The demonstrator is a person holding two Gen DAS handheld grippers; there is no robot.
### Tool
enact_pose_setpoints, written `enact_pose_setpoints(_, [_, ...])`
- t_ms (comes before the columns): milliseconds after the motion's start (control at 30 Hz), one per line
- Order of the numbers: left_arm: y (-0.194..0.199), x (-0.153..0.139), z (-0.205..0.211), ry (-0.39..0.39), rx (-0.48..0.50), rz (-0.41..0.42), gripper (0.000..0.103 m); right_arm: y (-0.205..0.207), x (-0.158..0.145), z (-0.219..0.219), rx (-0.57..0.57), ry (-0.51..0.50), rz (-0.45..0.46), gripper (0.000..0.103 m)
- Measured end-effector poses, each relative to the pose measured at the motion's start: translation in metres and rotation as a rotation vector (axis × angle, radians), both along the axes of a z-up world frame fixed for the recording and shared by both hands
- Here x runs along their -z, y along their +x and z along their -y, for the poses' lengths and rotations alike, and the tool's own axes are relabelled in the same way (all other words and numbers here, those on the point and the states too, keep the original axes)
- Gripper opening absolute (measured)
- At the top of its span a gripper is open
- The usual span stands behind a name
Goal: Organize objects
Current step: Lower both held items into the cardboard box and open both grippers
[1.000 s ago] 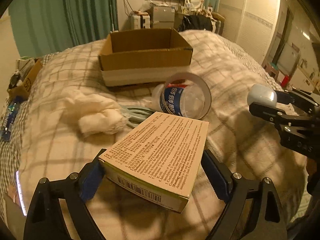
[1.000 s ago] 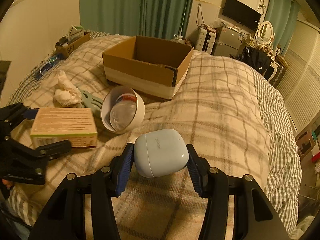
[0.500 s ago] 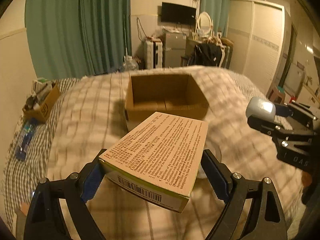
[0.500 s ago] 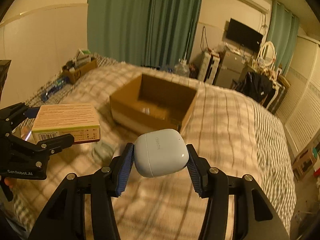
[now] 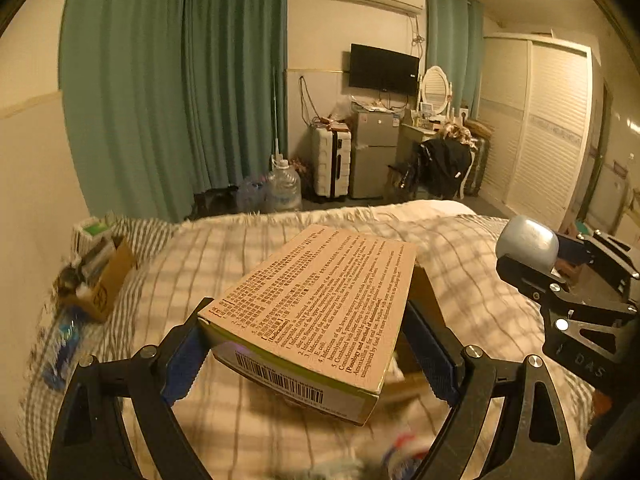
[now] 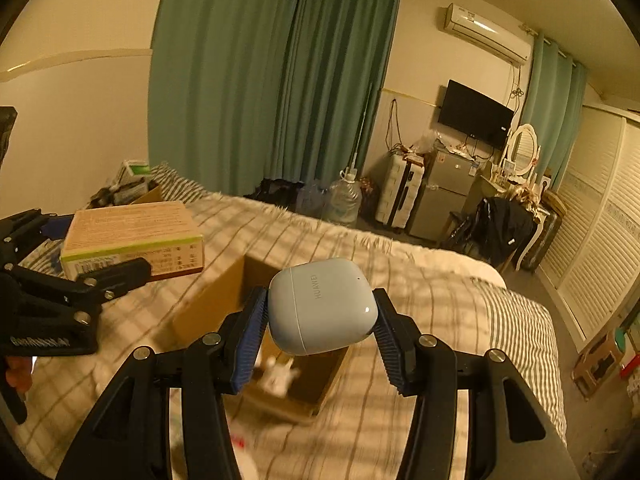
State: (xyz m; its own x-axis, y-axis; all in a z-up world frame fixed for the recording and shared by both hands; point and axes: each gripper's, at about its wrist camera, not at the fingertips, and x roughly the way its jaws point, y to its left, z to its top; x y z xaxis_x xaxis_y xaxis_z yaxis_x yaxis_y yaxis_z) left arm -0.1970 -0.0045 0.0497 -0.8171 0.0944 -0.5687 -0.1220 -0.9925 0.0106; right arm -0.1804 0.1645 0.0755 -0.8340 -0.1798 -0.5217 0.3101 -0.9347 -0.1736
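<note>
My left gripper (image 5: 308, 344) is shut on a flat tan medicine box (image 5: 316, 304) with small print and a barcode, held above the bed; it also shows in the right wrist view (image 6: 132, 240). My right gripper (image 6: 320, 320) is shut on a pale blue earbuds case (image 6: 320, 308), also seen at the right of the left wrist view (image 5: 526, 240). An open cardboard box (image 6: 208, 312) sits on the checked bedspread just under and behind the case; a small white thing (image 6: 278, 372) lies inside. The medicine box hides most of it in the left wrist view.
A small cardboard box of clutter (image 5: 100, 272) sits at the bed's left edge by the wall. Green curtains (image 5: 180, 92), water jugs (image 5: 282, 188), a suitcase, a small fridge (image 5: 370, 152) and a wardrobe (image 5: 540, 132) stand beyond the bed.
Both grippers have risen and moved forward over the open cardboard box, each still holding its object. The bowl, cloth and bottle have dropped out of view below.
</note>
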Motion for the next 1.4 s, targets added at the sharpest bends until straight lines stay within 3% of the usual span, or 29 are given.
enact_pose_setpoints(133, [-0.038,0.005,-0.009,-0.022,-0.018,0.001,0.093,-0.036,0.000,0.008,0.017,0.014,0.011,0.051])
enact_pose_setpoints(267, [-0.069,0.030,-0.019,-0.083,-0.052,0.013,0.093,-0.071,0.015,0.017,0.028,0.027,0.049,0.051])
enact_pose_setpoints(533, [-0.100,0.097,-0.016,-0.079,-0.066,0.135,0.093,-0.130,0.087,0.018,0.060,0.033,0.204,0.051])
enact_pose_setpoints(700, [-0.107,0.120,-0.019,-0.079,-0.038,0.172,0.093,-0.138,0.122,0.005,0.077,0.006,0.277,0.051])
enact_pose_setpoints(833, [-0.110,0.122,-0.022,-0.085,-0.021,0.189,0.094,-0.137,0.125,-0.003,0.081,-0.015,0.277,0.051])
enact_pose_setpoints(900, [-0.109,0.116,-0.021,-0.086,-0.027,0.183,0.095,-0.131,0.117,-0.007,0.090,-0.013,0.251,0.068])
enact_pose_setpoints(933, [-0.105,0.109,-0.020,-0.082,-0.028,0.172,0.096,-0.127,0.111,-0.004,0.097,-0.011,0.232,0.072])
enact_pose_setpoints(1133, [-0.080,0.061,-0.007,-0.056,-0.049,0.108,0.102,-0.095,0.059,-0.016,0.113,-0.039,0.171,0.073])
enact_pose_setpoints(1267, [-0.042,0.016,0.007,-0.014,-0.057,0.039,0.103,-0.058,0.013,-0.026,0.123,-0.020,0.113,0.073])
enact_pose_setpoints(1400, [-0.004,-0.017,0.015,-0.037,-0.041,-0.012,0.103,-0.015,-0.030,-0.031,0.114,-0.008,0.043,0.078])
